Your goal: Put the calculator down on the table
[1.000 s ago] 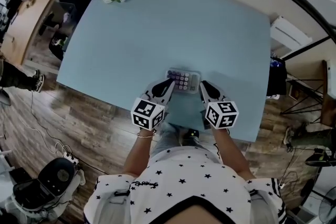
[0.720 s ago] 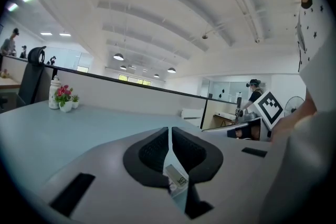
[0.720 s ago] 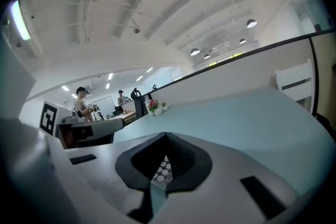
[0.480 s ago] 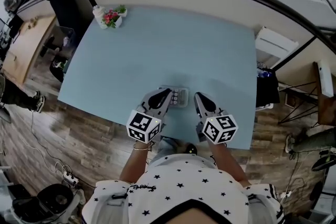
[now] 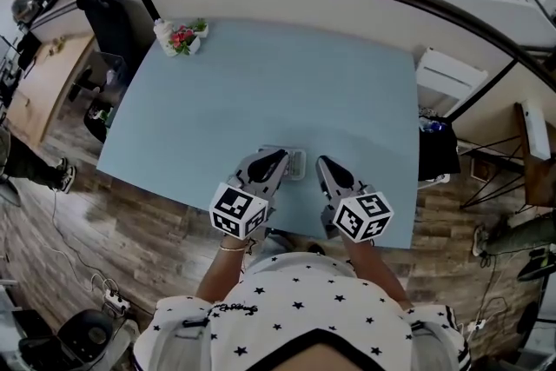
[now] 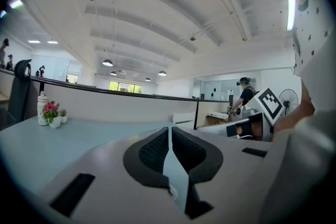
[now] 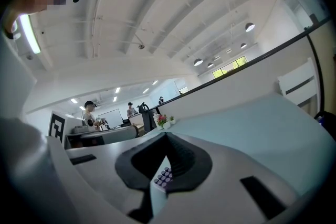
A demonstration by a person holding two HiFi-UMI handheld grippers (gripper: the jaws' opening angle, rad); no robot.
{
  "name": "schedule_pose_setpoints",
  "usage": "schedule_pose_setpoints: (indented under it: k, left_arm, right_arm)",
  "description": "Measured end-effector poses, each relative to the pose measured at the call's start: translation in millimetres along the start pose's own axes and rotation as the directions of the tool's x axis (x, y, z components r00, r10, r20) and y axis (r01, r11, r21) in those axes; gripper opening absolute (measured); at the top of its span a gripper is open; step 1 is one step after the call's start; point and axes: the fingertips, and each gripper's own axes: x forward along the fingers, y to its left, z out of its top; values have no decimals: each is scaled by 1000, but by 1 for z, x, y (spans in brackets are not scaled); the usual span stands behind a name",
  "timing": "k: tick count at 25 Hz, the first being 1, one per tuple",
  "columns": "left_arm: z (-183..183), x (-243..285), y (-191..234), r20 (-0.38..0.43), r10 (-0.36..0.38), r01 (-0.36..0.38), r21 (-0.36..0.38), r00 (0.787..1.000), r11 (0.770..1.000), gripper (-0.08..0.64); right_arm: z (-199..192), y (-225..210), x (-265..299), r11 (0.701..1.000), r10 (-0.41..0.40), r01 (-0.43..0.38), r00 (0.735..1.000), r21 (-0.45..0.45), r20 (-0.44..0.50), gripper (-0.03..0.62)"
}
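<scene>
The grey calculator (image 5: pixel 295 163) with purple keys lies flat on the light blue table (image 5: pixel 287 82), close to its near edge. My left gripper (image 5: pixel 279 155) hovers over the calculator's left part and hides it; its pads meet with nothing between them (image 6: pixel 170 131). My right gripper (image 5: pixel 321 162) hangs just right of the calculator, also shut and empty (image 7: pixel 167 137). In the right gripper view a few of the calculator's keys (image 7: pixel 164 177) show below the closed pads, apart from them.
A small pot of pink flowers (image 5: pixel 182 37) and a white bottle (image 5: pixel 162 29) stand at the table's far left corner. A black chair (image 5: pixel 97 0) is beyond that corner. Wooden floor lies below the table's near edge (image 5: pixel 174 195). A white radiator (image 5: pixel 447 69) stands to the right.
Both grippers have lifted up and away from the calculator, which stays on the table. The right jaws, slightly apart beside it a second ago, are now together.
</scene>
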Motion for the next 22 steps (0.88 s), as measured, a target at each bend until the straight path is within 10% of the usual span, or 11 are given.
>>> schedule_pose_setpoints:
  k: [22]
  left_arm:
    - [-1, 4, -16, -16, -45, 45, 18, 999, 999, 44]
  right_arm:
    - [4, 6, -14, 999, 1, -3, 999, 36, 33, -2]
